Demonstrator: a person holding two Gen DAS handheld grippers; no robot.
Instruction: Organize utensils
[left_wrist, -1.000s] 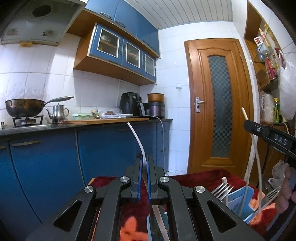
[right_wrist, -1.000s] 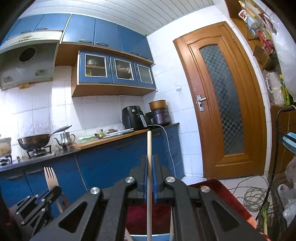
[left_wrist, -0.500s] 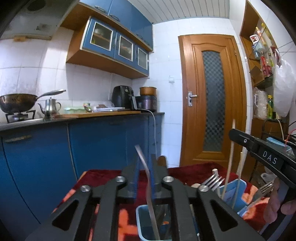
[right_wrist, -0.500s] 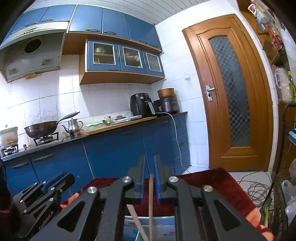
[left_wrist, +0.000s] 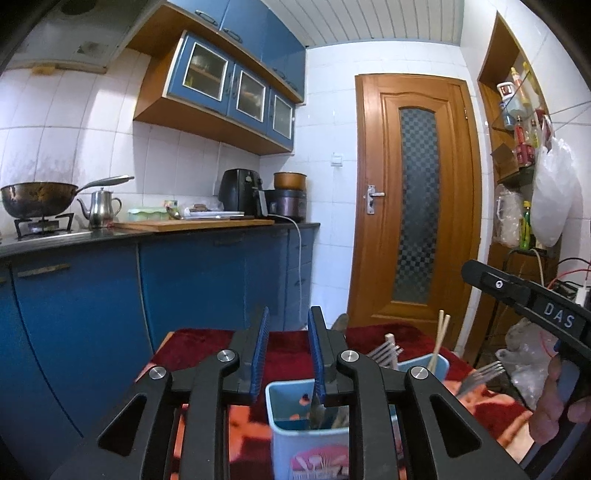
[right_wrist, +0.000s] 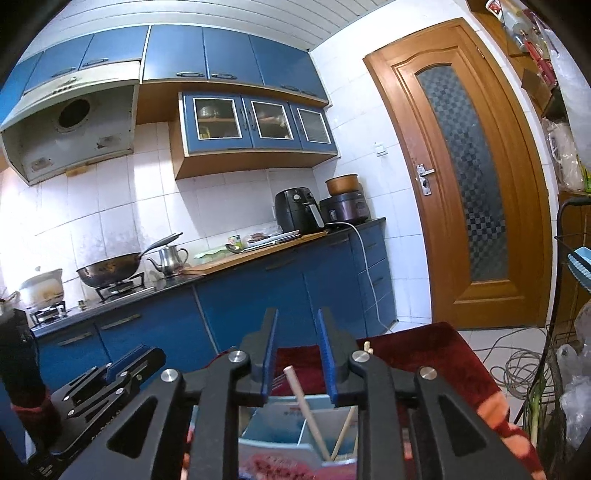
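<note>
My left gripper (left_wrist: 288, 321) is open and empty above a light blue utensil holder (left_wrist: 295, 421) on a red cloth; dark utensil ends stand inside it. Beside it, another blue holder (left_wrist: 424, 363) has chopsticks (left_wrist: 440, 336) and forks (left_wrist: 384, 350). My right gripper (right_wrist: 295, 325) is open and empty above a holder (right_wrist: 280, 424) with wooden chopsticks (right_wrist: 306, 410) leaning in it. The right gripper's body shows in the left wrist view (left_wrist: 524, 299); the left gripper shows in the right wrist view (right_wrist: 107, 384).
A table with a red patterned cloth (left_wrist: 376, 332) holds the holders. A blue counter (left_wrist: 184, 266) runs behind with a wok (left_wrist: 37, 197), kettle (left_wrist: 99, 206) and cutting board. A wooden door (left_wrist: 413, 214) is to the right. Cables (right_wrist: 524, 365) lie on the floor.
Both grippers opened and let go: the left released a pale utensil into its holder, the right released a chopstick into its holder. Both tilted down toward the holders.
</note>
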